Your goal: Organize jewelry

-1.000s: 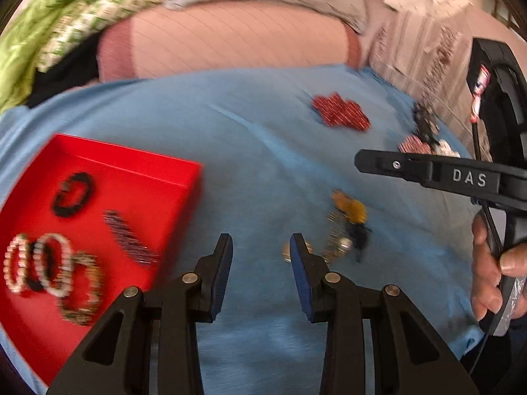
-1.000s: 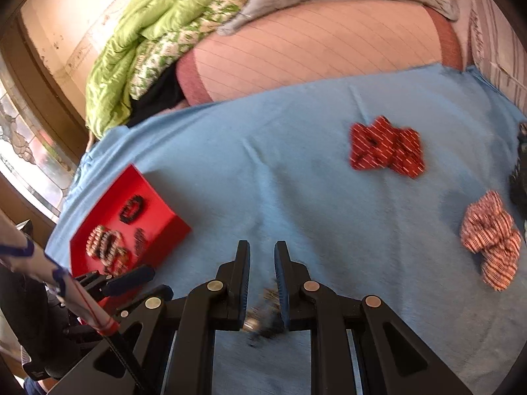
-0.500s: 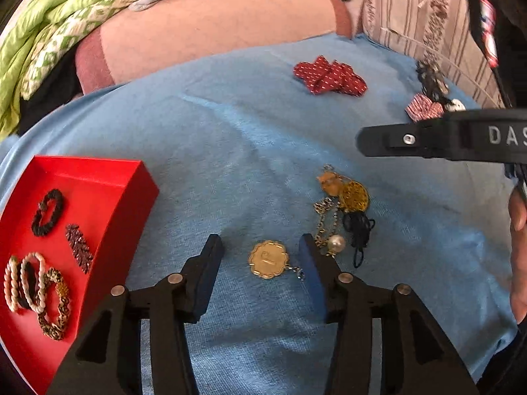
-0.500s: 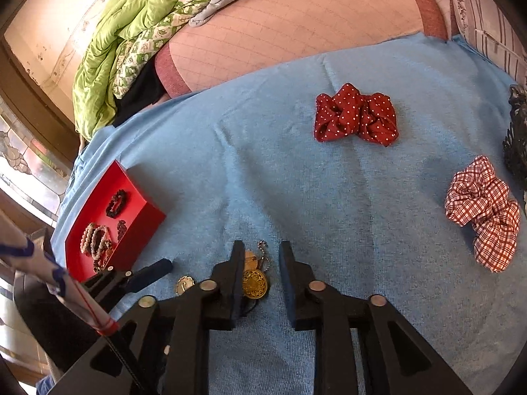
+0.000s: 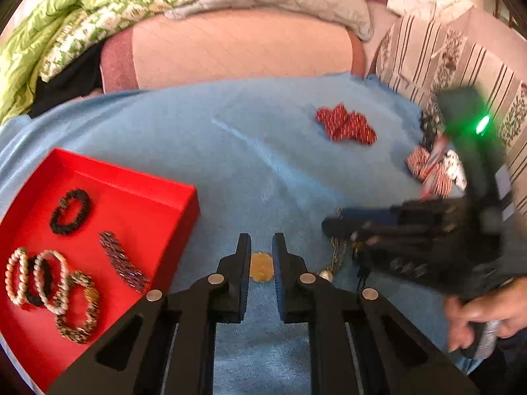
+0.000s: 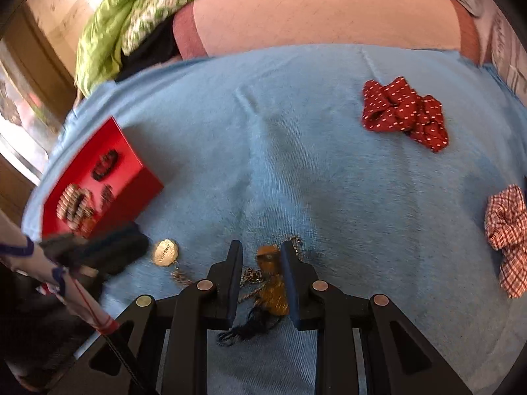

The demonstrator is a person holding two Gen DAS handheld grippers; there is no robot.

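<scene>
A chain necklace with gold medallions and a black tassel lies on the blue cloth. My left gripper (image 5: 262, 256) has its jaws narrowly apart around one gold medallion (image 5: 261, 266); whether they touch it I cannot tell. My right gripper (image 6: 262, 256) is open, its jaws on either side of an orange-gold pendant (image 6: 271, 279) and chain. The left-hand medallion (image 6: 165, 252) lies beside the blurred left gripper's fingertips (image 6: 105, 251). A red tray (image 5: 138, 197) at the left holds several bracelets (image 5: 49, 279) and a hair clip (image 5: 123, 265).
A red dotted scrunchie (image 6: 403, 112) lies at the far right of the cloth (image 6: 296, 131). A red checked scrunchie (image 6: 507, 227) sits at the right edge. Pillows and a green quilt (image 5: 66, 16) lie behind. The right gripper's body (image 5: 428, 247) crosses the left wrist view.
My left gripper has narrowed its jaws around the gold medallion. My right gripper has opened wider and dropped over the orange pendant. Both views shifted with motion blur.
</scene>
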